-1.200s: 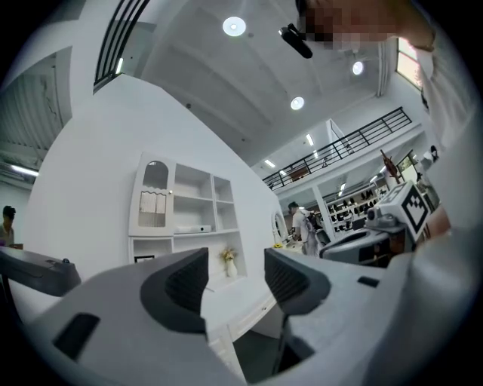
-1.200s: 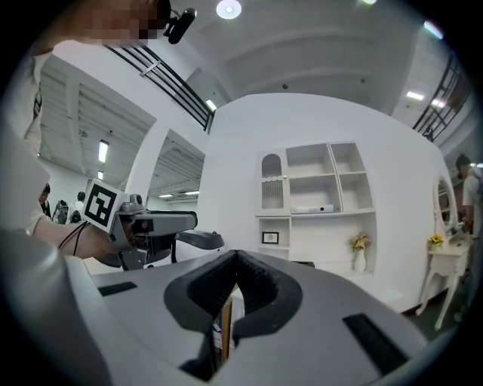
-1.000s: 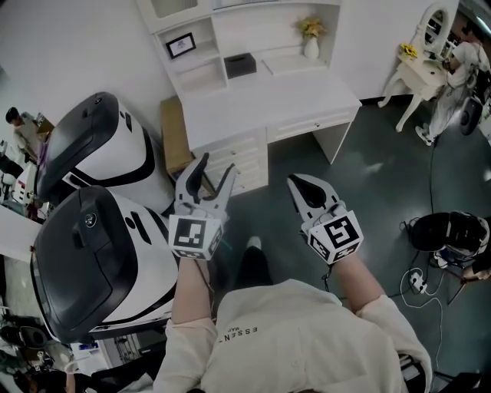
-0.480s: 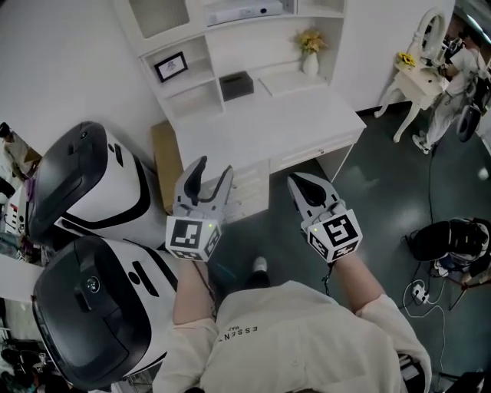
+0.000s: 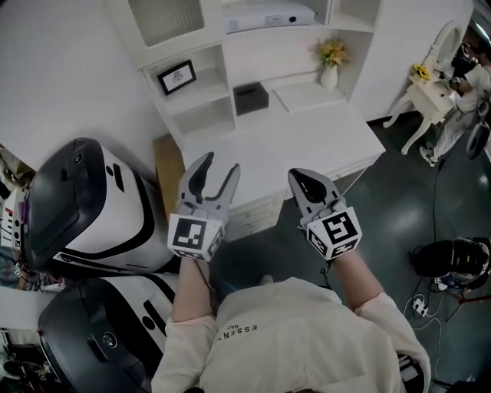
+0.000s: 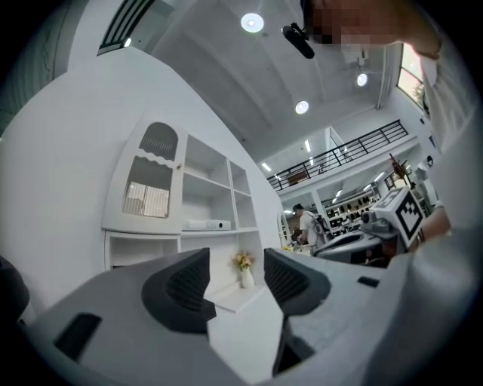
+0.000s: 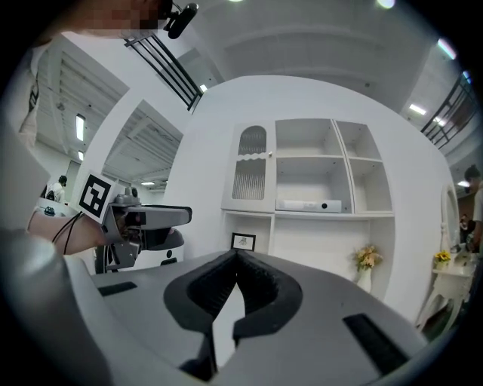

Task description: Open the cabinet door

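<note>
Hutch (image 5: pixel 228 55) drawn nearer in head view. Cabinet door (image 5: pixel 163 21) at 11 o'clock from left gripper (image 5: pixel 217 164), the nearer one, jaws wide, empty; right gripper (image 5: pixel 305 180) jaws together.

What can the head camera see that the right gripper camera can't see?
Only the head view shows the black box on the desk and the marker cube on the right gripper. Only the right gripper view shows the ceiling. Both show the cabinet door, the picture frame and the flower vase.
</note>
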### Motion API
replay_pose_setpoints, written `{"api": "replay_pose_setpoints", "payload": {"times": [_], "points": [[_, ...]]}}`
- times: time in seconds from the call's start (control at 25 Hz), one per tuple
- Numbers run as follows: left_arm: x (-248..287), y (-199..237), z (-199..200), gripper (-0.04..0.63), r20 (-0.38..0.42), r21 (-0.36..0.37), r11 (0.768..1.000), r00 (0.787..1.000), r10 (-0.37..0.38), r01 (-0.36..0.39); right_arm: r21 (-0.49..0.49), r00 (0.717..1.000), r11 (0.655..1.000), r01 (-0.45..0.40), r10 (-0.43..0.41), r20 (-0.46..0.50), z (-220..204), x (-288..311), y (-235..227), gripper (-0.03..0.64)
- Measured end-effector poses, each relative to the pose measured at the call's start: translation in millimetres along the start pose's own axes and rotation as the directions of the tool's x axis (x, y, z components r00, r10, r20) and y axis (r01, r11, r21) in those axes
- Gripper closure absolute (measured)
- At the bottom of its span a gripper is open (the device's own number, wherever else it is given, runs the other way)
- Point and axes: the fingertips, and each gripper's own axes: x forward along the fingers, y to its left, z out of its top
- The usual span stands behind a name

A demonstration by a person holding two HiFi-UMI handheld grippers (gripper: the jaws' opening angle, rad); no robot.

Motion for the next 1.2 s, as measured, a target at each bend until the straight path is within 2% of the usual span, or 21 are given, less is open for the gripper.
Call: {"api": "replay_pose_setpoints", "payload": {"times": [0.24,0.52,0.68,0.88,1.04,1.2], "points": [[37.3,37.4,-17.9,0.385,-0.038,0.008,1.0,0.999,0.027,-0.027,0.008,0.999,0.999,-0.034,0.034,-0.006,-7.5,55.8,-27.0,0.601],[85.2,73.0,-14.3,0.385,-0.041,0.056,0.992,0.993,0.115,-0.113,0.0,0.989,0.99,-0.144,0.144,0.026,-5.4,120.3,-63.7,0.601],[121.7,87.5,0.7,0.387,-0.027,0.089,0.983,0.986,0.163,-0.16,-0.027,0.977,0.978,-0.206,0.207,0.046,10.2,154.2,-94.2,0.601],[166.6,116.5,37.6,0.387,0.024,0.166,0.955,0.969,0.247,-0.247,-0.072,0.952,0.956,-0.284,0.29,0.098,37.2,192.7,-126.9,0.601],[206.1,136.8,70.7,0.387,0.067,0.231,0.934,0.962,0.266,-0.274,-0.095,0.937,0.944,-0.314,0.325,0.13,52.3,216.4,-152.3,0.601],[241.4,159.7,97.1,0.387,0.092,0.265,0.918,0.955,0.281,-0.296,-0.118,0.925,0.938,-0.326,0.343,0.163,68.9,236.5,-174.7,0.601]]}}
